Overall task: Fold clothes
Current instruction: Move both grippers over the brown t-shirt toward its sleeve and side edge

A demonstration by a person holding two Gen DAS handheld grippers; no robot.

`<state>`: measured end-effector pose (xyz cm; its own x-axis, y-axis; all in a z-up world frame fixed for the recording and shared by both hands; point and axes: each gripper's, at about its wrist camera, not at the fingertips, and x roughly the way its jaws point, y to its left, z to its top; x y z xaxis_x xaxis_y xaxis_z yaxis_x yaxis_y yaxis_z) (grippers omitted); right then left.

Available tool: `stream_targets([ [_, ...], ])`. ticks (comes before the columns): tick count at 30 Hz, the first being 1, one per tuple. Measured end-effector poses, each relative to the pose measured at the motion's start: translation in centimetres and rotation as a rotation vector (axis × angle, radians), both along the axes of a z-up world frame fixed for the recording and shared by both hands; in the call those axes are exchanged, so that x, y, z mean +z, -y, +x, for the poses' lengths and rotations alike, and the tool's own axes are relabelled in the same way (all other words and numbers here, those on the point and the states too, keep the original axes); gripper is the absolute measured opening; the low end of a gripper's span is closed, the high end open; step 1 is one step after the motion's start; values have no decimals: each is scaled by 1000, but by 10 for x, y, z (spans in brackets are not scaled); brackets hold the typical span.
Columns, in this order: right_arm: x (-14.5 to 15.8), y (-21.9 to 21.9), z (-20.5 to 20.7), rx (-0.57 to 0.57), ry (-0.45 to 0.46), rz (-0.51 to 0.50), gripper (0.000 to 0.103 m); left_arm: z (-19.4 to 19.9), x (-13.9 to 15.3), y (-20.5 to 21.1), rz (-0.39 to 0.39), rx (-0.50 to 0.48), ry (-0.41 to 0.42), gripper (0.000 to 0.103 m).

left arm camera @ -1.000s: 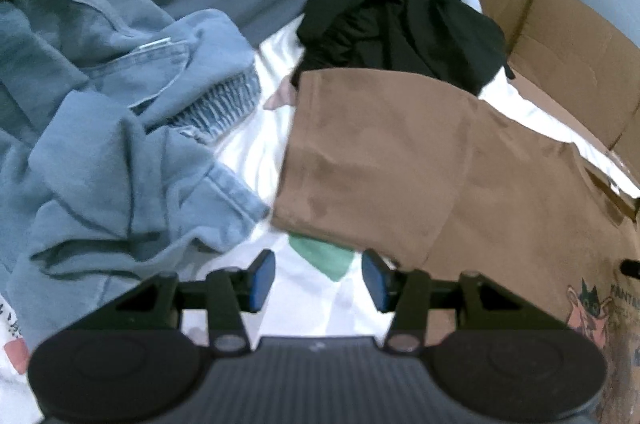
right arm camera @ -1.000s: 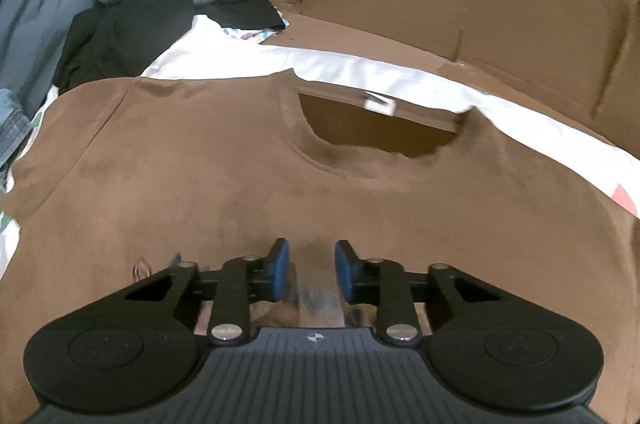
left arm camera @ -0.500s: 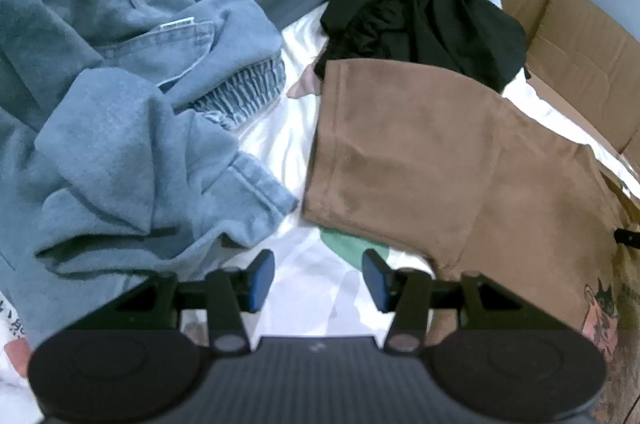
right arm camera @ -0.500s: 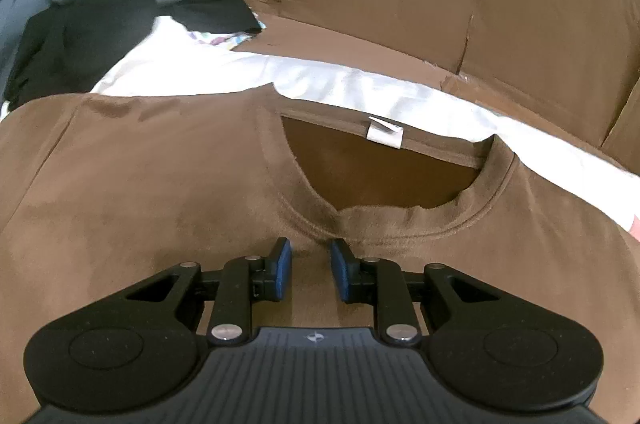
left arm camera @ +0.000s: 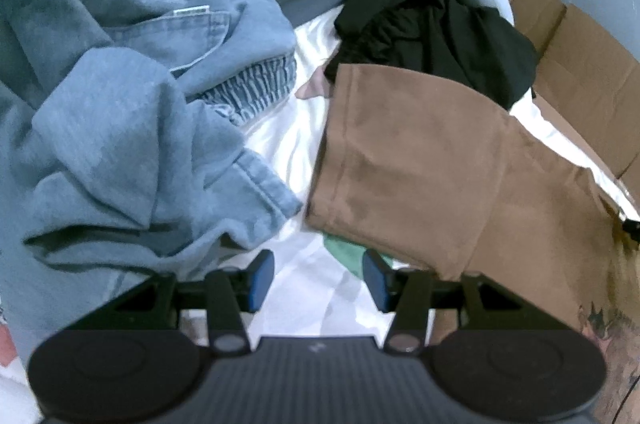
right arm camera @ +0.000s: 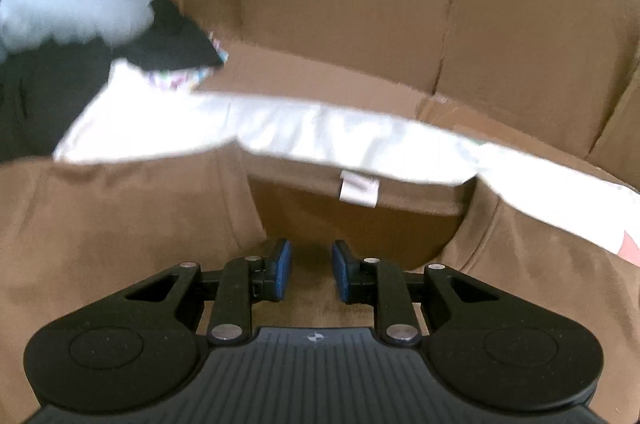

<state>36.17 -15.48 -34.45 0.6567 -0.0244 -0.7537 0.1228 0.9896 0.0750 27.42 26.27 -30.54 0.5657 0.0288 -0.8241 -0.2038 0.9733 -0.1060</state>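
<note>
Brown T-shirt (left arm camera: pixel 420 160) lies flat on white sheet (left arm camera: pixel 292 144), sleeve toward blue denim heap (left arm camera: pixel 120 112); black garment (left arm camera: pixel 432 36) beyond it. Left tool (left arm camera: pixel 318 280) partly open, empty, over the sheet just off the sleeve hem. Right tool (right arm camera: pixel 311 272) narrowly open above the collar (right arm camera: pixel 352 224); nothing gripped, apparently, though the frame is blurred. Cardboard wall (right arm camera: pixel 360 4) behind.

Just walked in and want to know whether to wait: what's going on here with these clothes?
A person with a gripper in each hand is folding laundry. A brown T-shirt lies spread flat on a white sheet. The right gripper hovers at its neckline, the left gripper near the sleeve; both are open and empty. A crumpled blue denim garment and a black one wait alongside, unfolded.
</note>
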Motion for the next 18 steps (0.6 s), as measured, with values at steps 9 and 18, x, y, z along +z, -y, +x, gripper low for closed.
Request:
stream_targets([
  [9, 33, -7, -33, -16, 58, 95, 32, 3, -4, -5, -145, 50, 48, 50],
  [18, 40, -37, -76, 80, 56, 81, 32, 18, -22, -24, -338, 209, 28, 43],
])
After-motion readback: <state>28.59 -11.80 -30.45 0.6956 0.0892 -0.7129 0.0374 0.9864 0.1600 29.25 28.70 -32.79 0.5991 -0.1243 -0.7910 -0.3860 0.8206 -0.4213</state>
